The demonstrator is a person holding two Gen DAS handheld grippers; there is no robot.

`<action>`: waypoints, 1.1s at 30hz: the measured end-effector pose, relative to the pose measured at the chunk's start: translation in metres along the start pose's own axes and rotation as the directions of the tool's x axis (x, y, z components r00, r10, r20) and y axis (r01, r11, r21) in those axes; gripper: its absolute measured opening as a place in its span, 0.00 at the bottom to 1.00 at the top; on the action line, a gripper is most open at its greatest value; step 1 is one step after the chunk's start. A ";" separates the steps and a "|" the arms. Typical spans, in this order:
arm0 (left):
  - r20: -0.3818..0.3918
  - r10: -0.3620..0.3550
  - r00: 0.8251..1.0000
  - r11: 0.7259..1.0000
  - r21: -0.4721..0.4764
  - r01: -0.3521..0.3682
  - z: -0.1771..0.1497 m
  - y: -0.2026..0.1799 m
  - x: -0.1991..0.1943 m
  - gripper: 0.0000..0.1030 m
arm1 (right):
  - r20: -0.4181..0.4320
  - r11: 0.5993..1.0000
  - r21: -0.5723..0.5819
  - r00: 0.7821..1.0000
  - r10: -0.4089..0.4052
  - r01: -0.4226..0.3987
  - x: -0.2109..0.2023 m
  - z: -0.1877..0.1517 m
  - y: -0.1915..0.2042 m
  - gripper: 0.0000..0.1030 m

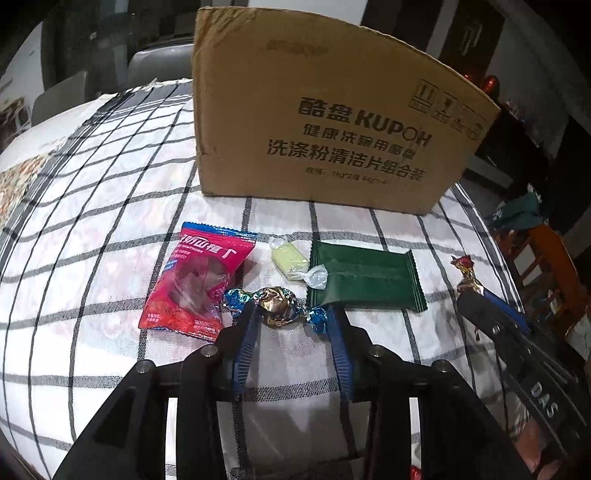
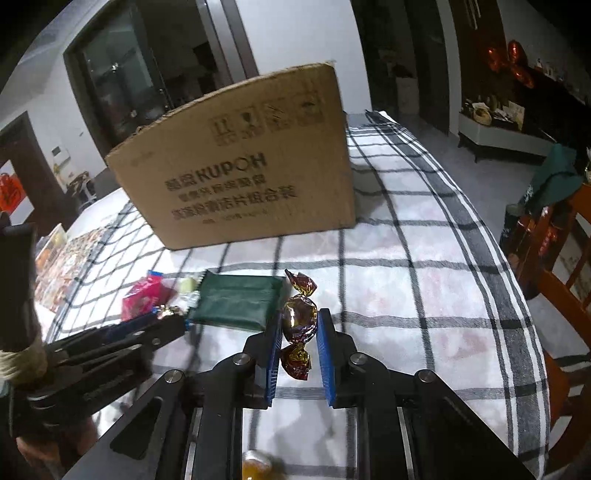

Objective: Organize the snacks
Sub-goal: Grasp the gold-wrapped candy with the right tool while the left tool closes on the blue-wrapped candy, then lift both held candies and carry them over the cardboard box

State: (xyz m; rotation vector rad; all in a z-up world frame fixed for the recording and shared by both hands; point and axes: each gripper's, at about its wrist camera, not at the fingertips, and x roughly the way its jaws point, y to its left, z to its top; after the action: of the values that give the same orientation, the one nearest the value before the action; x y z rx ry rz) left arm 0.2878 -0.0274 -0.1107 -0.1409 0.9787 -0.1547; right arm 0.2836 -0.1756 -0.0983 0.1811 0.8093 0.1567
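Jaws of the right gripper [image 2: 298, 322] are clamped on a maroon-and-gold foil-wrapped candy [image 2: 298, 314], lifted clear of the checked tablecloth [image 2: 406, 295]. The left gripper [image 1: 293, 314] is partly open around a blue-and-brown foil twist candy [image 1: 277, 306]; whether its pads press is unclear. Beyond both, the brown cardboard box [image 1: 325, 129] waits; most snacks seem unsorted.

Dim room with white walls [image 2: 295, 33] and a dark glass-paned door [image 2: 122, 74] at upper left, grey floor [image 2: 443, 147] at upper right running to a low white cabinet [image 2: 506, 133], red balloons [image 2: 513, 59] above it, orange-brown wooden chair [image 2: 565, 280] at right edge.
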 end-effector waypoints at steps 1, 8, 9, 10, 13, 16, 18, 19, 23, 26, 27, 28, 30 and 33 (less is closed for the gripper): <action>0.003 -0.003 1.000 1.000 -0.013 0.003 0.001 0.001 0.000 0.37 | 0.001 1.000 -0.003 1.000 0.004 -0.004 -0.001 0.000 0.001 0.20; -0.012 0.004 1.000 1.000 -0.015 -0.004 0.001 0.001 0.007 0.13 | -0.008 1.000 -0.004 1.000 0.021 -0.021 0.001 -0.001 0.005 0.20; -0.022 -0.003 1.000 1.000 -0.018 0.002 -0.001 0.002 0.009 0.05 | -0.008 1.000 -0.006 1.000 0.021 -0.021 0.001 -0.001 0.005 0.20; -0.029 -0.003 1.000 1.000 -0.020 0.002 -0.002 0.001 0.011 0.05 | -0.008 1.000 -0.008 1.000 0.019 -0.019 0.001 -0.002 0.006 0.20; -0.017 -0.024 1.000 0.999 -0.022 0.023 -0.005 0.004 0.008 0.04 | -0.008 1.000 -0.013 1.000 0.022 -0.023 0.000 -0.002 0.008 0.20; -0.005 -0.056 0.998 0.998 -0.024 0.056 -0.007 0.005 0.000 0.04 | -0.007 0.999 -0.009 0.999 0.034 -0.034 -0.002 -0.002 0.009 0.20; 0.014 -0.062 0.998 0.998 -0.015 0.062 -0.008 0.004 -0.008 0.04 | -0.001 0.999 -0.002 0.999 0.043 -0.043 -0.005 -0.002 0.010 0.20; 0.024 -0.065 0.998 0.998 -0.005 0.065 -0.009 0.004 -0.012 0.04 | 0.001 0.999 0.000 0.999 0.047 -0.047 -0.006 -0.001 0.010 0.20; 0.051 -0.072 0.996 0.997 0.026 0.070 -0.008 0.002 -0.028 0.04 | 0.010 0.997 0.004 0.997 0.077 -0.077 -0.014 0.001 0.013 0.20; 0.065 -0.085 0.994 0.996 0.038 0.083 -0.008 -0.001 -0.039 0.04 | 0.021 0.996 -0.007 0.996 0.087 -0.087 -0.022 0.002 0.018 0.20; 0.070 -0.088 0.994 0.995 0.043 0.085 -0.009 -0.001 -0.043 0.04 | 0.024 0.996 -0.010 0.996 0.090 -0.090 -0.025 0.002 0.019 0.20; 0.077 -0.091 0.993 0.995 0.051 0.087 -0.008 -0.002 -0.048 0.04 | 0.028 0.996 -0.014 0.995 0.093 -0.092 -0.027 0.003 0.020 0.20; 0.091 -0.095 0.991 0.994 0.065 0.089 -0.008 -0.003 -0.057 0.04 | 0.040 0.995 -0.023 0.995 0.097 -0.096 -0.035 0.005 0.024 0.20; 0.117 -0.103 0.988 0.992 0.083 0.094 -0.006 -0.004 -0.072 0.04 | 0.057 0.994 -0.036 0.993 0.101 -0.099 -0.044 0.009 0.028 0.20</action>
State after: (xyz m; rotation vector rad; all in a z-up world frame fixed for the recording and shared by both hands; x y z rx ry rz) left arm 0.2430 -0.0181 -0.0547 -0.1264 0.8442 -0.2718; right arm 0.2584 -0.1580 -0.0549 0.1939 0.7387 0.2582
